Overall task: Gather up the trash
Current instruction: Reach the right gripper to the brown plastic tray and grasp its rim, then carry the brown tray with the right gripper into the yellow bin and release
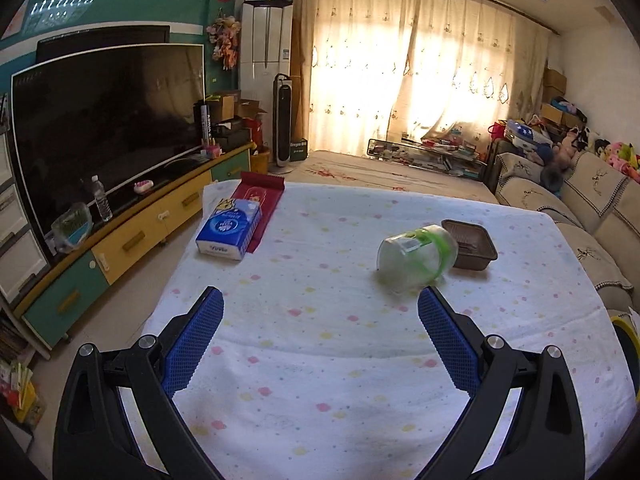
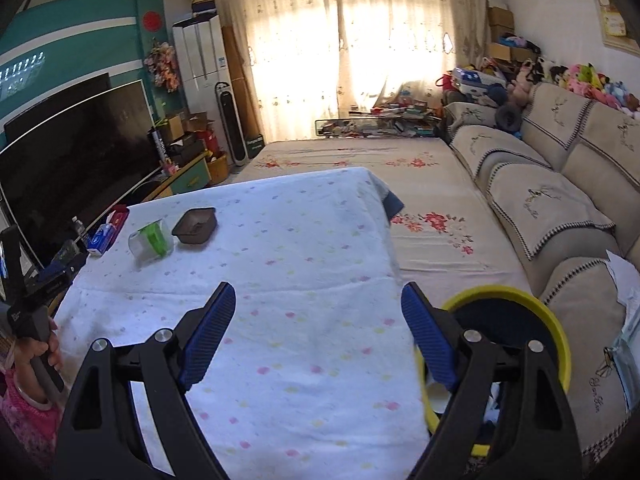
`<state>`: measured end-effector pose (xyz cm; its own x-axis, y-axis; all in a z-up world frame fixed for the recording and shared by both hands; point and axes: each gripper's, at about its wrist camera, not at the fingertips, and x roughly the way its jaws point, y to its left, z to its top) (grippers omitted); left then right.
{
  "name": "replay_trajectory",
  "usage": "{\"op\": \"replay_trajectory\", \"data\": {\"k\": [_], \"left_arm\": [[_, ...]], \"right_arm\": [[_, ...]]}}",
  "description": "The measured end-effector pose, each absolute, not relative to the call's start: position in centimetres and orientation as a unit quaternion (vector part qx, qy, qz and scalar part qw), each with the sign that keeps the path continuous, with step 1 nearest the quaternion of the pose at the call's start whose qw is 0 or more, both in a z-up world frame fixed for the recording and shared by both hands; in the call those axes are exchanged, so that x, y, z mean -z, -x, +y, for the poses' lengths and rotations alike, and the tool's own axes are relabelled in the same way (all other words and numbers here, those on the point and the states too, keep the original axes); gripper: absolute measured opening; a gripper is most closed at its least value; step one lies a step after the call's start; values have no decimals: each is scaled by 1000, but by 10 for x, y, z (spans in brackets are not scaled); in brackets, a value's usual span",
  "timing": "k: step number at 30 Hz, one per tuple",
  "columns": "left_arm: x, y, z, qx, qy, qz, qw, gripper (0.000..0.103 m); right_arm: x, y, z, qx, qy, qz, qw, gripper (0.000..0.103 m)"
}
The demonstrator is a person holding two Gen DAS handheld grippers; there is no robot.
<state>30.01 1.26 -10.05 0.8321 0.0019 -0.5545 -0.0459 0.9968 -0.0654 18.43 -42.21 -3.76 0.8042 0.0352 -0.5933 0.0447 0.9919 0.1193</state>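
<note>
Both hand-held grippers, L (image 1: 320, 300) & R (image 2: 318, 296), jaws apart, empty, clear cup (image 1: 416, 258) at 1 o'clock on surface (image 1: 320, 360), brown tray (image 1: 472, 244) touching it

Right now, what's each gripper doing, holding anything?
Left gripper: open, empty, above the table.
Right gripper: open, empty, near the table edge by the yellow bin.

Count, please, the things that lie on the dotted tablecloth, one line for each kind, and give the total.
Clear plastic cup with green band, on its side: 1
Brown plastic tray: 1
Blue tissue pack: 1
Red flat packet, under the tissue pack: 1
Total: 4
</note>
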Motion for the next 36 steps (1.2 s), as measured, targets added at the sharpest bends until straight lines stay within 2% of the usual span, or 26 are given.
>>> {"op": "replay_trajectory", "data": {"k": [7, 11, 13, 16, 23, 25, 29, 31, 32, 34, 36], "left_arm": [[118, -299, -3, 16, 36, 316, 948, 96], [117, -296, -12, 26, 29, 313, 949, 96], [117, -295, -12, 27, 32, 313, 949, 96], [116, -294, -10, 25, 35, 317, 947, 96], [115, -291, -11, 22, 31, 311, 950, 96], [114, -290, -13, 22, 28, 309, 950, 96], [113, -290, -13, 24, 27, 309, 950, 96], [113, -290, -13, 25, 27, 309, 950, 96], [114, -290, -13, 25, 26, 309, 950, 96], [114, -289, -13, 25, 24, 309, 950, 96], [114, -289, -13, 24, 24, 308, 951, 96]], "right_arm": [[40, -283, -347, -34, -21, 338, 940, 79], [58, -339, -307, -49, 4, 370, 928, 65], [71, -367, -293, -49, 9, 389, 920, 51], [90, -402, -280, -48, -1, 415, 908, 42], [120, -443, -262, -32, -14, 447, 894, 38], [126, -450, -260, -26, -17, 456, 889, 32], [132, -455, -258, -27, -27, 462, 886, 29], [131, -455, -258, -27, -26, 462, 886, 14], [131, -455, -259, -28, -28, 461, 886, 14], [128, -452, -262, -27, -32, 459, 888, 5], [126, -449, -267, -28, -37, 456, 889, 5]]}}
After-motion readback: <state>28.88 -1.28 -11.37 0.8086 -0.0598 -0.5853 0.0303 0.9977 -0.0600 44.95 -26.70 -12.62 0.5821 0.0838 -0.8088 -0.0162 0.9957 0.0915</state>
